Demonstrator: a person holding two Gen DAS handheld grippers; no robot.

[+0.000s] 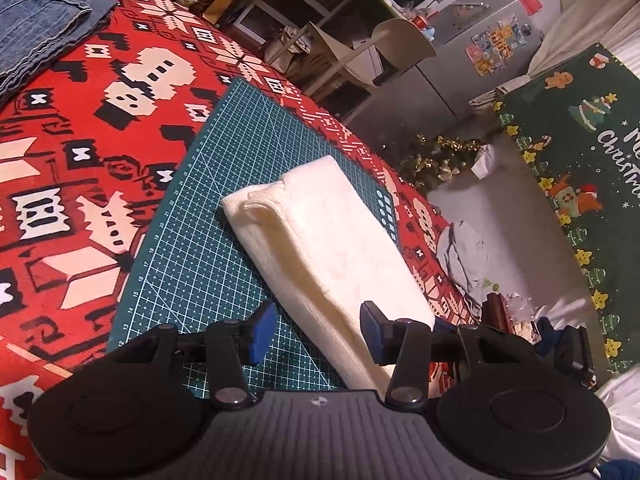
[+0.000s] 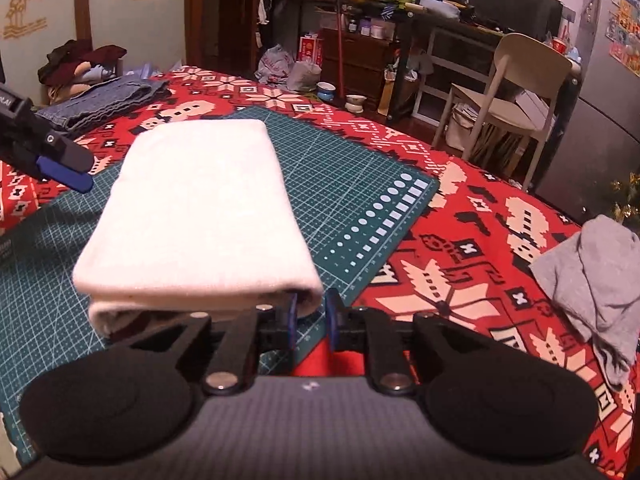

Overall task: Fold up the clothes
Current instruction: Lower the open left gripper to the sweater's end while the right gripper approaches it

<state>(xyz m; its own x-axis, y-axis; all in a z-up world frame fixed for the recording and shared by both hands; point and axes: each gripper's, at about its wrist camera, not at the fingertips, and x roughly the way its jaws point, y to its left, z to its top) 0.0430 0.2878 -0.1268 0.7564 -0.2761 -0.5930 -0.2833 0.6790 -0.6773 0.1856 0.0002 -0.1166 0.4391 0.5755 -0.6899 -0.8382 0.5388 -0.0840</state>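
Note:
A white cloth [image 1: 320, 232], folded into a thick oblong, lies on the green cutting mat [image 1: 188, 248]. My left gripper [image 1: 318, 330] hovers over the cloth's near end. Its blue-padded fingers [image 1: 262, 332] stand wide on either side of the cloth and do not press it. In the right wrist view the same cloth [image 2: 200, 208] runs away from me. My right gripper [image 2: 312, 318] sits at its near right corner with a narrow gap between the pads and nothing pinched. The left gripper [image 2: 68, 168] shows at the cloth's far left side.
The mat lies on a red patterned cover [image 2: 460, 280]. Folded jeans [image 2: 108, 98] rest at the back left and a crumpled grey garment [image 2: 592, 276] at the right. A chair [image 2: 516, 92], shelves and a fridge [image 1: 472, 40] stand beyond the edge.

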